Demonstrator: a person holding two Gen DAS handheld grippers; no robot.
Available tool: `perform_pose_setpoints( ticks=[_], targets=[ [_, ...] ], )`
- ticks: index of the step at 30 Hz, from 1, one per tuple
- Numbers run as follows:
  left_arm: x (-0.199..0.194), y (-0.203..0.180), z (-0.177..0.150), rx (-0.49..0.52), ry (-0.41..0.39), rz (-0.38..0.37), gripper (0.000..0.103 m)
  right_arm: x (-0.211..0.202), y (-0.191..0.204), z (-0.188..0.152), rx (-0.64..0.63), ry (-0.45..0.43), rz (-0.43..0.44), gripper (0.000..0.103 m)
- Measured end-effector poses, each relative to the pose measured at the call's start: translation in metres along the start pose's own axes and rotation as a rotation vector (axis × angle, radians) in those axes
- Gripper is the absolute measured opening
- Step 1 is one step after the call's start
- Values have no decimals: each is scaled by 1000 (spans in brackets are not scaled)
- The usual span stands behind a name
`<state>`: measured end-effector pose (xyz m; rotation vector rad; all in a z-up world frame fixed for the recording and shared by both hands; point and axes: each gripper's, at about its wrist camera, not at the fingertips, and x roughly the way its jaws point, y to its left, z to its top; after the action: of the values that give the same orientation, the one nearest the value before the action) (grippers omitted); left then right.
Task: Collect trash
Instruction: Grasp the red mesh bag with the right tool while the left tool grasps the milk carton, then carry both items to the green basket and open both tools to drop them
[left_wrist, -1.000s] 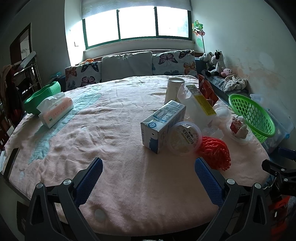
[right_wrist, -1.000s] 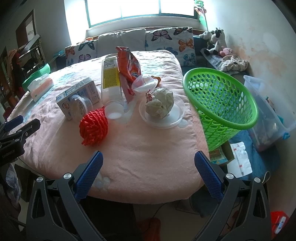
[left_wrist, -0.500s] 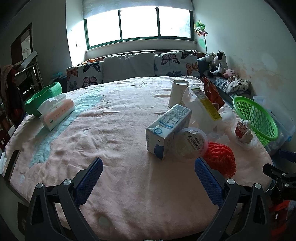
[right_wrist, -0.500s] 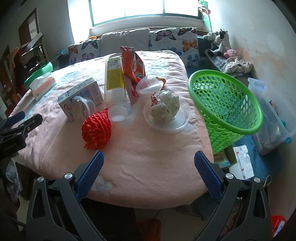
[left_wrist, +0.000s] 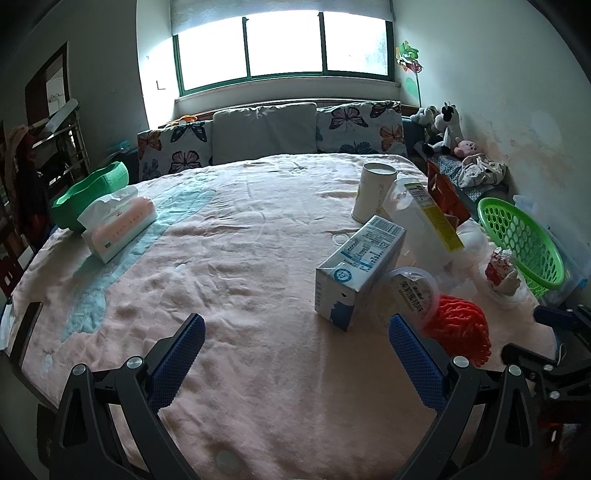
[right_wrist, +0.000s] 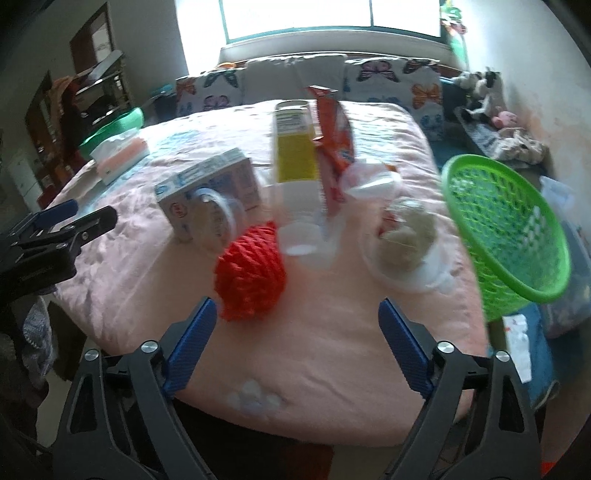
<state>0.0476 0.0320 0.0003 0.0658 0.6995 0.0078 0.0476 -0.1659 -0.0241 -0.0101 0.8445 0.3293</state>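
Trash lies in a cluster on the pink-covered table (left_wrist: 240, 266): a milk carton (left_wrist: 356, 271) (right_wrist: 207, 188), a clear lidded cup (left_wrist: 413, 291) (right_wrist: 216, 221), a red foam net (left_wrist: 460, 332) (right_wrist: 251, 277), a clear bottle with a yellow label (left_wrist: 424, 218) (right_wrist: 297, 184), a red snack bag (right_wrist: 332, 133), a paper cup (left_wrist: 373, 192) and a crumpled wrapper on a clear lid (right_wrist: 408, 236). A green basket (right_wrist: 506, 229) (left_wrist: 521, 243) hangs off the table's right edge. My left gripper (left_wrist: 295, 343) is open and empty, short of the carton. My right gripper (right_wrist: 295, 328) is open and empty, just before the red net.
A tissue pack (left_wrist: 118, 225) and a green basin (left_wrist: 88, 192) sit at the table's far left. A sofa with butterfly cushions (left_wrist: 266, 136) runs behind the table. Plush toys (left_wrist: 443, 129) line the right wall. A clear storage bin (right_wrist: 569, 258) stands on the floor beyond the basket.
My right gripper has moved forward toward the trash cluster; its view is blurred now. My left gripper has drifted left and slightly back. Both stay open.
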Motion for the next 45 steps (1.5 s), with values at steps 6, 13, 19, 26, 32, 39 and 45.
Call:
perform_pose_setpoints(
  ticks=[6,13,19,26,32,39,45],
  targets=[
    [11,4,4,6,24,-42,96,26,15,9,-32,28,65,77],
    [31,-1,13,38,51,-82,96,47,15,15,-9,58,92,57],
    [53,-11,29,83,65,-129,94,37,8,12,4,42,106,50],
    [77,-14,30,108,109,-199,74,10,-9,10,32,1,126,49],
    [90,-7,26,82,135,-266,68,-11,-17,13,49,-26,155,48],
    [89,-8,26,78,108,-320,48,-27,-22,15,68,-50,162,48],
    [75,3,30,46,74,-293,47,-42,-34,20,94,-89,161,48]
  ],
)
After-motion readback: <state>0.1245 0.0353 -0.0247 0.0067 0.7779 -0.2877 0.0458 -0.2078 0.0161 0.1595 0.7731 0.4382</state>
